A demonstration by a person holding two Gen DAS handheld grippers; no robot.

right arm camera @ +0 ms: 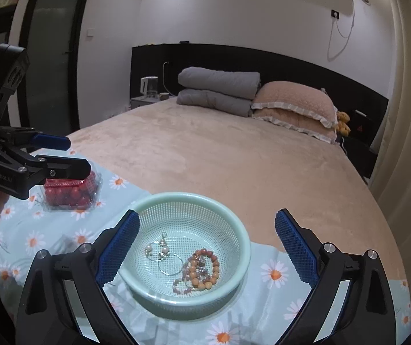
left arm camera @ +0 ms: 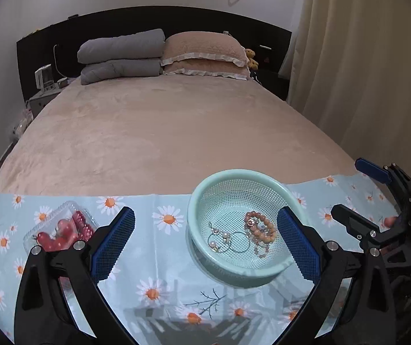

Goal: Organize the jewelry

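Both tools stand with jaws spread wide and nothing between them. Ahead of the right tool [right arm camera: 207, 247], the round mint-green perforated plastic basket [right arm camera: 243, 247] fills most of the gap between its fingers, its raised rim the only barrier. The left tool [left arm camera: 205, 241] has bare daisy-printed light-blue cloth [left arm camera: 159, 247] straight ahead, the basket near its right finger, and the clear plastic clamshell box of red beads [left arm camera: 61, 230] beside its left finger. Beyond both lies the open beige plush bed [left arm camera: 176, 132].
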